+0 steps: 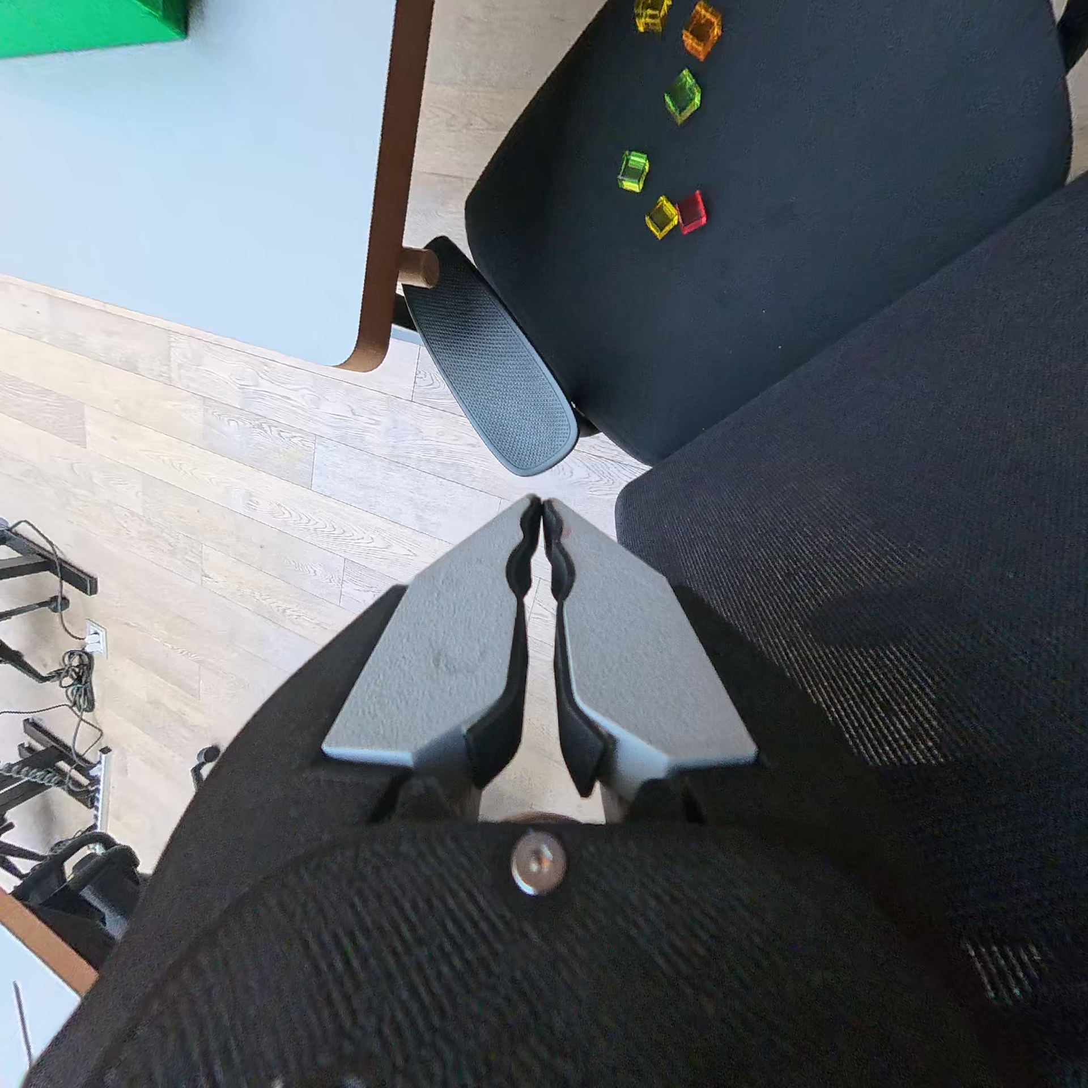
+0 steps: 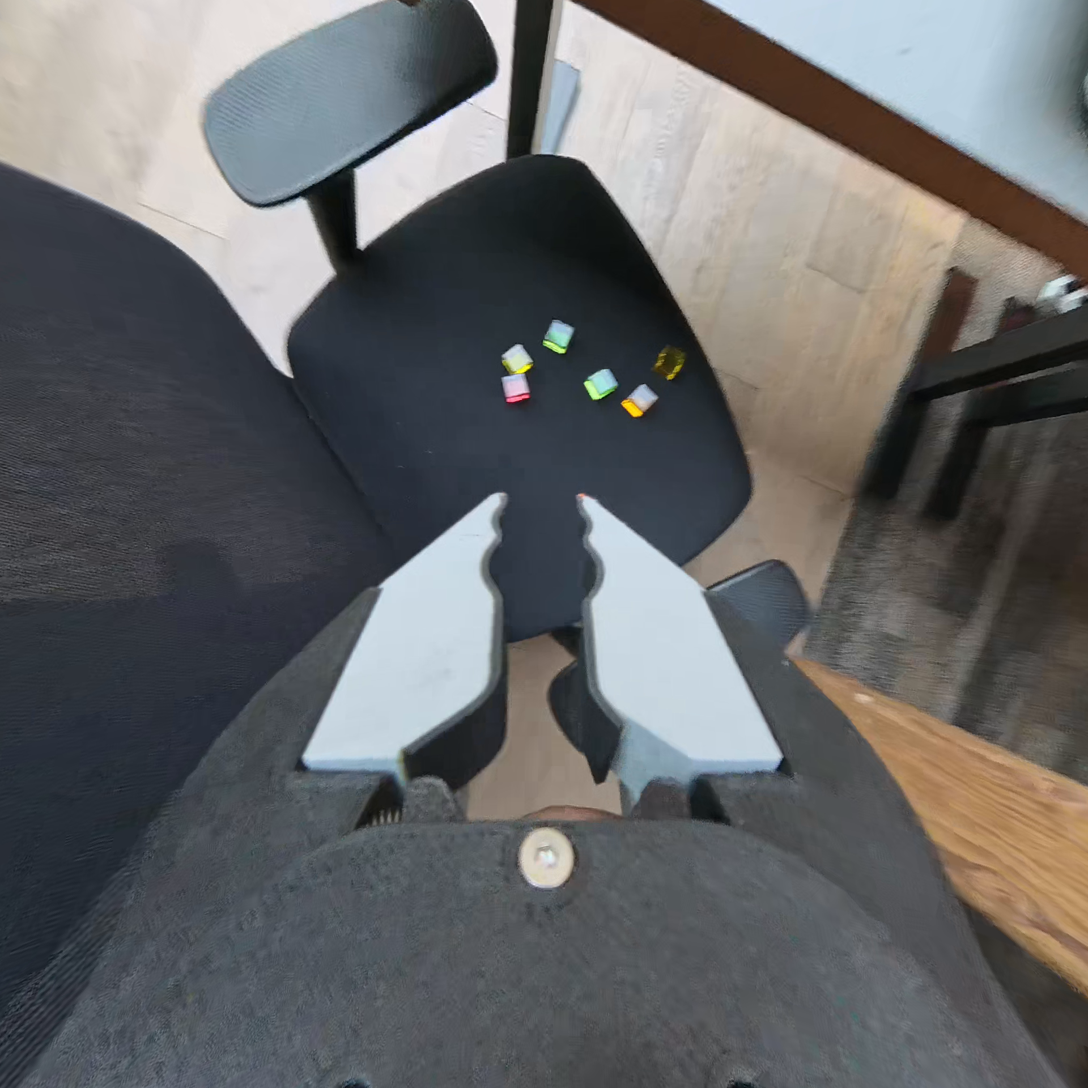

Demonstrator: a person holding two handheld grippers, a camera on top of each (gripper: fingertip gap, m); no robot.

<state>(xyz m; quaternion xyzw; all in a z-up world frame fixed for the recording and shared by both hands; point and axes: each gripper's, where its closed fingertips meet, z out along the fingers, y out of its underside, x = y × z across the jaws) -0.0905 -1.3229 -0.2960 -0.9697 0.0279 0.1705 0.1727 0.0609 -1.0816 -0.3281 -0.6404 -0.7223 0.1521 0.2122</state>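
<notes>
Six small see-through cubes lay scattered on the black fabric chair seat (image 2: 471, 294): a red cube (image 2: 516, 389) touching a yellow cube (image 2: 517, 358), two green cubes (image 2: 558, 336) apart from them, an orange cube (image 2: 639, 400), and a second yellow one (image 2: 670, 361) farthest out. They looked glossy and sharp-edged against the matte, finely woven cloth. The right gripper (image 2: 542, 498) hovered above the seat's near edge, grey fingers parted a little, nothing between them. The left gripper (image 1: 537, 504) hung over pale wood-grain floor (image 1: 235, 500), its wavy-edged tips nearly meeting, empty. A dimpled armrest (image 1: 500, 377) sat just beyond it, beside the brown-edged, pale blue table (image 1: 176, 206) and the mesh chair back (image 1: 883, 530).
</notes>
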